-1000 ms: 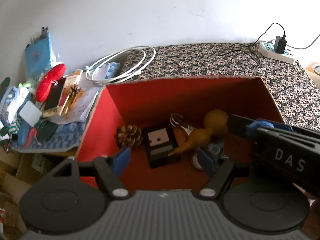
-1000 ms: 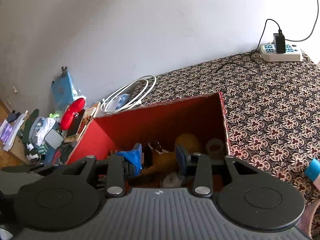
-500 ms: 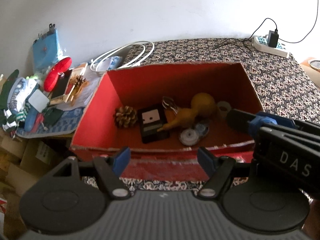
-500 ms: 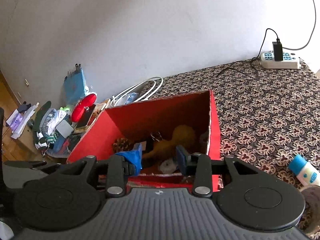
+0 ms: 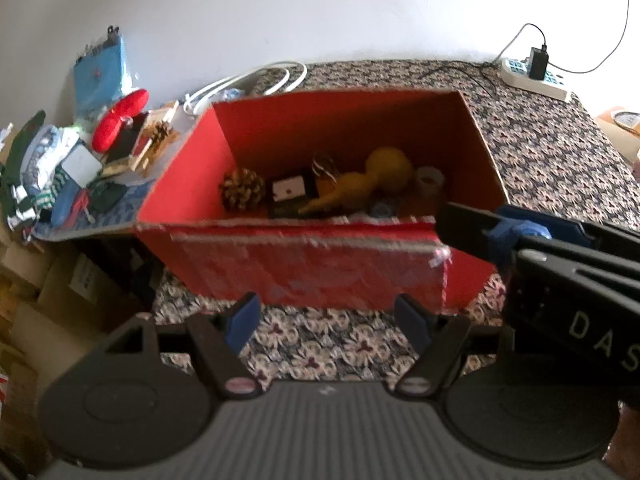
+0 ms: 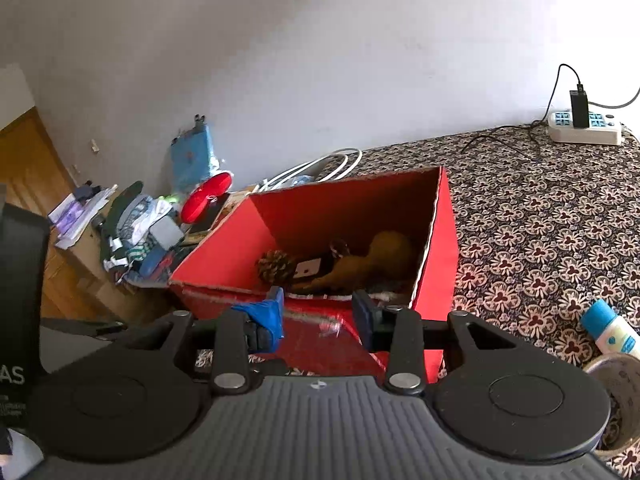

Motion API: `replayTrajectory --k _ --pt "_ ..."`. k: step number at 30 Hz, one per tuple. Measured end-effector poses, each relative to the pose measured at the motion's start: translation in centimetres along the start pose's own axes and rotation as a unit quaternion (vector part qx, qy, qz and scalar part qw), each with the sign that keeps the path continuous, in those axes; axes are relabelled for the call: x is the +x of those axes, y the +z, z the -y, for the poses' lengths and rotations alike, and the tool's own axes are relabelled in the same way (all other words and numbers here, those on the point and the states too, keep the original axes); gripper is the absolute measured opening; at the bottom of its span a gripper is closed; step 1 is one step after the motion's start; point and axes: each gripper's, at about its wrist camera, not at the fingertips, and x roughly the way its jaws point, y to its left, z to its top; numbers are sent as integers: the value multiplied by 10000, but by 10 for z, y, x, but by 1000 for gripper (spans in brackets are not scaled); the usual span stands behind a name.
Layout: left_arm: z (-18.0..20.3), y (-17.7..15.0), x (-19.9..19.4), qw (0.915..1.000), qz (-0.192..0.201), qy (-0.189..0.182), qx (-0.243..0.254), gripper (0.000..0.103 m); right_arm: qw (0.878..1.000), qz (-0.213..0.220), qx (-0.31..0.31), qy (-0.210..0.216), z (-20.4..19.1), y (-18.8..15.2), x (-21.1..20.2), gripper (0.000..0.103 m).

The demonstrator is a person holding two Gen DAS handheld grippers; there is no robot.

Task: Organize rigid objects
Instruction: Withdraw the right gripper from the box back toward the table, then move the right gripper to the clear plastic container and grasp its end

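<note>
Both our grippers sit short of the red box (image 5: 320, 272), nothing held. Left gripper (image 5: 326, 318) jaws spread wide and empty. Right gripper (image 6: 318, 312) jaws apart, nothing between them; one blue pad cover looks rumpled. Pinecone (image 5: 242, 189), dark card box (image 5: 290, 194), yellow gourd (image 5: 372, 178) and tape roll (image 5: 429, 180) already lie in the box, probably as the collection point. Blue-capped bottle (image 6: 610, 330) lies loose on the tabletop (image 6: 540, 240), likely next. The box's near wall blocks a low reach inside. Clutter pile (image 5: 80, 168) left of the box.

White wall (image 6: 320, 60), patterned tablecloth (image 6: 540, 220), wood door (image 6: 28, 160)
</note>
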Motion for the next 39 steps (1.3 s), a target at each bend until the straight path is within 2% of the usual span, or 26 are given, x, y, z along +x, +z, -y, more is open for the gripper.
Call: replayTrajectory --k 7,14,19,29,34,39 --pt "20 -33 1 9995 -101 -264 167 77 9999 -129 -30 83 8 -29 -14 22" --pt "38 -63 15 9971 -441 -555 289 77 9989 -385 -161 -202 26 -55 -23 20" --pt "51 -78 23 9935 -602 -869 412 77 9981 -540 34 -292 46 -70 -35 19" --pt "89 -86 29 9815 -609 -1610 834 77 9968 -495 241 -583 68 -81 -62 17" --pt "106 -83 28 9727 -550 -1998 1045 77 9935 -487 575 -852 87 -82 -67 17" --pt "123 -78 34 9652 -617 -2223 1227 77 9898 -513 840 -1028 101 -83 -71 17"
